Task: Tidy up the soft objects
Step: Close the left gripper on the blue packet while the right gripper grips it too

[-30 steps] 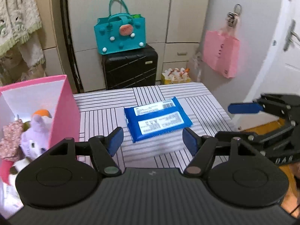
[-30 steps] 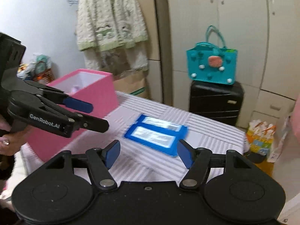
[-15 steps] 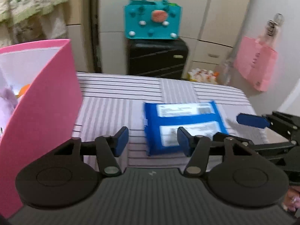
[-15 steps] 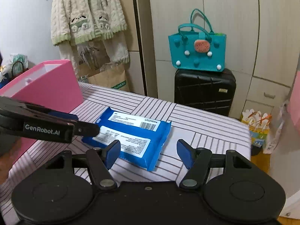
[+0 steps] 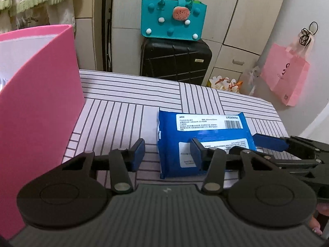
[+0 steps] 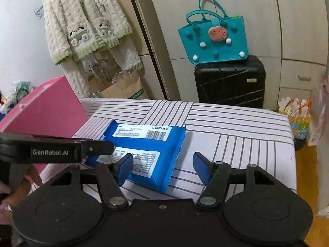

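Observation:
A blue soft pack with white labels (image 5: 202, 138) lies flat on the striped table (image 5: 127, 94); it also shows in the right wrist view (image 6: 144, 150). My left gripper (image 5: 167, 152) is open and empty, low over the pack's near left edge. My right gripper (image 6: 163, 167) is open and empty, low at the pack's near right corner. A pink box (image 5: 39, 107) stands at the table's left; its inside is hidden from here. It also shows in the right wrist view (image 6: 47, 109).
Behind the table stand a black suitcase (image 5: 174, 61) with a teal bag (image 5: 172, 18) on top. A pink bag (image 5: 284, 76) hangs on the right wall. A knitted cardigan (image 6: 84, 24) hangs at the left. The table's right edge (image 6: 293, 144) is close.
Both grippers have dropped lower and closer to the blue pack from either side. The left view has swung away from the pink box's inside. The pack has not moved.

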`<state>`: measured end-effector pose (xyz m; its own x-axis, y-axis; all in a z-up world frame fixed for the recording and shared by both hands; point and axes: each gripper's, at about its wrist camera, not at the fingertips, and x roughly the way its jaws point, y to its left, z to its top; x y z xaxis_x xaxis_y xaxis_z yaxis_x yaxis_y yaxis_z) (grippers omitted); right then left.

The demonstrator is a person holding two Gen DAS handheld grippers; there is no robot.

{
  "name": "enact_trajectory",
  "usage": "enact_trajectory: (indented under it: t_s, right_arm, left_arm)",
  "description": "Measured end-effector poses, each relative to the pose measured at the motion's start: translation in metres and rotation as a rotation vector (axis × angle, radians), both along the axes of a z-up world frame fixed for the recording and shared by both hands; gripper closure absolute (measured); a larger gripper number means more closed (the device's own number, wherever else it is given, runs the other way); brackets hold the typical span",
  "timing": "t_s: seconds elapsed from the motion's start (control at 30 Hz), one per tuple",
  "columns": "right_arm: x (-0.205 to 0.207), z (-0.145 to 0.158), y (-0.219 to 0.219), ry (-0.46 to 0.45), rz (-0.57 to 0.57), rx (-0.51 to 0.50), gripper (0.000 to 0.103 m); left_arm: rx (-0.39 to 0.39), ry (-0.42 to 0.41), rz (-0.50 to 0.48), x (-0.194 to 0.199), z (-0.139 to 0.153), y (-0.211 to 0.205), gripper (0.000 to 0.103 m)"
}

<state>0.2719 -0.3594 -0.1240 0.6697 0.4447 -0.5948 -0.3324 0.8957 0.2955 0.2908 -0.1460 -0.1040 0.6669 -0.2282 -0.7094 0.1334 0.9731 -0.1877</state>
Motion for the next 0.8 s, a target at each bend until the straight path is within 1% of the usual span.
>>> enact_trajectory:
  t_s: [0.07,0.1,0.13,0.2,0.3,0.37,0.4,0.43,0.47,0.6,0.8]
  right_arm:
    - [-0.002,-0.001,0.002,-0.014,-0.003,-0.001,0.049]
    - [-0.002,-0.002,0.002,-0.011,0.007,0.012,0.059]
    - [-0.002,-0.002,0.001,0.001,0.020,0.037,0.061]
    - [-0.002,-0.002,0.001,0.007,0.026,0.042,0.062]
    - [-0.002,-0.003,-0.001,0.006,0.029,0.052,0.062]
    - [-0.002,-0.004,-0.002,-0.002,0.035,0.060,0.062]
    - [-0.003,-0.005,-0.002,-0.006,0.037,0.062,0.062]
    - [-0.003,-0.005,-0.002,-0.009,0.039,0.060,0.062]
    - [-0.004,-0.005,-0.002,-0.014,0.042,0.056,0.062]
    - [-0.012,-0.003,0.001,-0.034,0.057,0.027,0.061]
    - [-0.031,0.010,0.006,-0.056,0.052,-0.031,0.061]
  left_arm:
    - [0.001,-0.001,-0.003,0.000,-0.001,-0.001,0.054]
    - [-0.008,0.005,-0.005,0.000,0.000,-0.001,0.051]
    - [-0.019,0.011,-0.009,0.000,0.000,0.000,0.050]
    - [-0.023,0.017,-0.010,0.001,0.000,0.001,0.050]
    - [-0.004,0.006,-0.027,0.000,0.000,-0.002,0.052]
    - [-0.033,0.012,-0.058,-0.003,0.000,-0.004,0.054]
    - [-0.044,0.017,-0.076,-0.004,0.000,-0.006,0.059]
    - [-0.044,0.016,-0.081,-0.006,0.000,-0.008,0.060]
    - [-0.029,0.006,-0.081,-0.008,0.000,-0.010,0.062]
    - [-0.029,0.004,-0.091,-0.015,0.003,-0.010,0.073]
    - [-0.055,-0.002,-0.134,-0.039,0.008,-0.014,0.074]
